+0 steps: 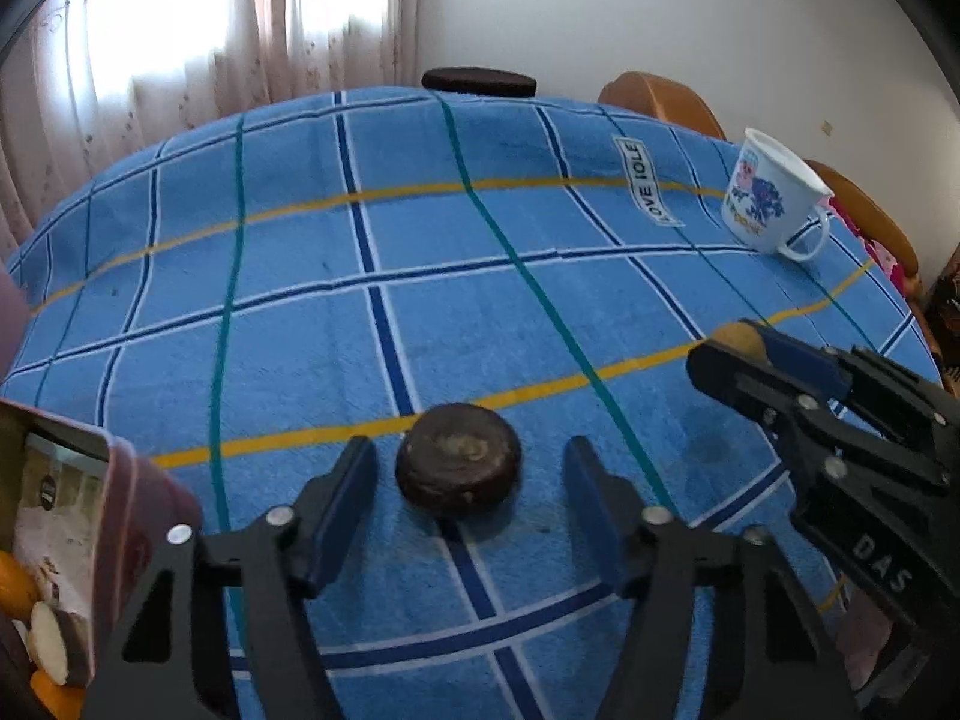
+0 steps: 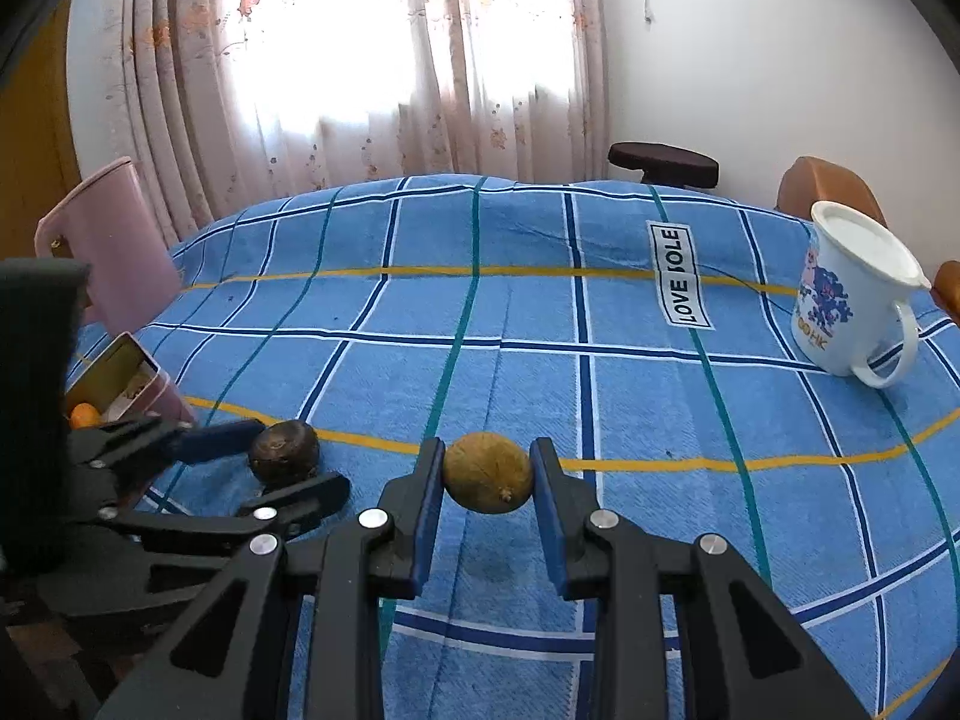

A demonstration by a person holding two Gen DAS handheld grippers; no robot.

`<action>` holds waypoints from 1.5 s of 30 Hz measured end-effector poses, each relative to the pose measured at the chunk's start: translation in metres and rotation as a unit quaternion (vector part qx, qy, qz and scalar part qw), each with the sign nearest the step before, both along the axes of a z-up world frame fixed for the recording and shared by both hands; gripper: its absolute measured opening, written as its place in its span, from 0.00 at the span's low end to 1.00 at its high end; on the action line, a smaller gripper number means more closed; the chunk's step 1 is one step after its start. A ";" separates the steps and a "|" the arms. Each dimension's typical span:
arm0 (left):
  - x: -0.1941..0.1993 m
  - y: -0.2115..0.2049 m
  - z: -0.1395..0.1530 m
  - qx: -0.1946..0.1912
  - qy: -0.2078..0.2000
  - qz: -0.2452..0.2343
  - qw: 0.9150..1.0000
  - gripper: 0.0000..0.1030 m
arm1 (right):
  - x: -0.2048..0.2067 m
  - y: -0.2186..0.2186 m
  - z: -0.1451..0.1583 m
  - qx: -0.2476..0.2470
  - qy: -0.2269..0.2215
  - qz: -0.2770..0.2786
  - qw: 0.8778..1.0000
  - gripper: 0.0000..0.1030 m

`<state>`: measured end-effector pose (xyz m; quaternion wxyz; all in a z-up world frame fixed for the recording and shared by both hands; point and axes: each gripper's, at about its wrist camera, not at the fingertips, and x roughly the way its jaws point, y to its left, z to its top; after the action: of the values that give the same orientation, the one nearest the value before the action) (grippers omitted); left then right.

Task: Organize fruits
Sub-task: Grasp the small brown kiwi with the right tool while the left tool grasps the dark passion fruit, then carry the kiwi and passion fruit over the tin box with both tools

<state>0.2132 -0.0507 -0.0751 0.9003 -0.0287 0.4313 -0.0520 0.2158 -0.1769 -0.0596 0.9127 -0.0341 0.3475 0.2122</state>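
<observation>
- Clamping a yellow-brown fruit (image 2: 489, 473) between its blue-padded fingers (image 2: 429, 516), the right gripper (image 2: 487, 480) holds it just above the blue checked cloth that covers the table (image 2: 630, 396); both pads touch the fruit's sides.
- Straddling a dark brown, flattish round fruit (image 1: 459, 461), the left gripper (image 1: 471, 468) has its fingers (image 1: 345, 504) apart, one on each side, with a clear gap between each pad and the fruit in the left wrist view; the fruit lies on the cloth.
- Seen from the right wrist, the same dark fruit sits between the left gripper's two fingers, to the left of the held fruit.
- Just left of the left gripper stands an open pink box (image 1: 129, 516) at the table's near left edge; inside it lie orange fruits (image 1: 15, 585) and a pale cut piece (image 1: 51, 642), though the view there is cropped and I cannot tell how many there are.
- Further back on the left, a pink upright container (image 2: 114, 240) stands by the table's edge, near the curtain (image 2: 390, 60).
- Toward the far right, a white label reading LOVE IOLE (image 2: 681, 277) is sewn on the cloth.
- Right of the label stands a white mug (image 2: 852, 294) with a blue and pink print, handle turned toward the near right.
- Beyond the table are a dark round stool (image 2: 663, 163) and orange-brown chair backs (image 1: 660, 102).
</observation>
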 end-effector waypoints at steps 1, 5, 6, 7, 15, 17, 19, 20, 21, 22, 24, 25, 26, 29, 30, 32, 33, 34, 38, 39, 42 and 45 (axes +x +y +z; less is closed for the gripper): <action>0.000 0.000 0.000 -0.003 0.000 0.000 1.000 0.54 | 0.000 0.000 0.000 0.000 0.000 0.003 1.000 0.30; -0.002 0.003 0.002 -0.015 -0.004 -0.004 1.000 0.39 | -0.005 0.002 0.003 0.001 -0.015 0.011 1.000 0.30; -0.004 0.002 0.003 -0.018 -0.005 -0.007 1.000 0.39 | -0.007 0.002 0.004 0.001 -0.019 0.012 1.000 0.30; -0.004 0.003 0.003 -0.019 -0.007 -0.008 1.000 0.39 | -0.008 0.002 0.005 0.002 -0.023 0.013 1.000 0.30; -0.019 0.004 0.018 -0.012 -0.056 -0.004 0.998 0.39 | -0.016 -0.002 0.012 0.017 -0.052 0.018 0.998 0.30; -0.023 0.004 0.021 -0.012 -0.069 0.000 0.998 0.39 | -0.020 -0.002 0.015 0.021 -0.062 0.023 0.998 0.30; -0.028 0.005 0.024 -0.010 -0.083 0.004 0.997 0.39 | -0.023 -0.002 0.016 0.022 -0.071 0.027 0.997 0.30; -0.030 0.006 0.026 -0.010 -0.090 0.007 0.996 0.39 | -0.026 -0.001 0.017 0.021 -0.077 0.031 0.996 0.30; -0.031 0.006 0.027 -0.010 -0.095 0.008 0.995 0.39 | -0.027 0.000 0.018 0.021 -0.082 0.033 0.996 0.30; -0.033 0.006 0.028 -0.009 -0.100 0.010 0.995 0.39 | -0.029 0.000 0.018 0.020 -0.086 0.035 0.996 0.30; -0.036 0.007 0.030 -0.008 -0.108 0.011 0.994 0.39 | -0.033 0.001 0.020 0.021 -0.096 0.038 0.994 0.30; -0.037 0.007 0.031 -0.008 -0.112 0.012 0.994 0.39 | -0.034 0.000 0.021 0.022 -0.101 0.039 0.994 0.30; -0.039 0.007 0.032 -0.007 -0.117 0.014 0.993 0.39 | -0.035 0.000 0.022 0.022 -0.104 0.039 0.994 0.30; -0.043 0.006 0.035 -0.001 -0.129 0.015 0.991 0.39 | -0.038 -0.001 0.023 0.024 -0.114 0.040 0.992 0.30; -0.044 0.005 0.036 0.001 -0.133 0.016 0.991 0.39 | -0.039 -0.001 0.023 0.025 -0.117 0.040 0.992 0.30; -0.047 0.004 0.037 0.006 -0.141 0.016 0.990 0.39 | -0.041 -0.002 0.025 0.027 -0.123 0.041 0.991 0.30; -0.048 0.003 0.038 0.009 -0.146 0.016 0.989 0.39 | -0.042 -0.002 0.025 0.027 -0.126 0.041 0.991 0.30; -0.050 0.002 0.039 0.010 -0.150 0.017 0.989 0.39 | -0.043 -0.002 0.026 0.028 -0.130 0.040 0.990 0.30; -0.056 0.001 0.041 0.016 -0.165 0.019 0.986 0.39 | -0.048 -0.002 0.027 0.028 -0.144 0.040 0.988 0.30; -0.057 0.001 0.042 0.018 -0.168 0.020 0.985 0.39 | -0.049 -0.002 0.028 0.028 -0.147 0.040 0.988 0.30; -0.061 0.002 0.045 0.021 -0.180 0.024 0.983 0.39 | -0.052 -0.003 0.029 0.030 -0.156 0.039 0.986 0.30; -0.064 0.001 0.047 0.023 -0.189 0.026 0.981 0.39 | -0.055 -0.005 0.030 0.033 -0.165 0.037 0.985 0.30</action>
<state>0.1495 -0.0494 -0.0285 0.9669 -0.0085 0.2539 -0.0228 0.1607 -0.1814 -0.0296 0.9496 -0.0516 0.1836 0.2487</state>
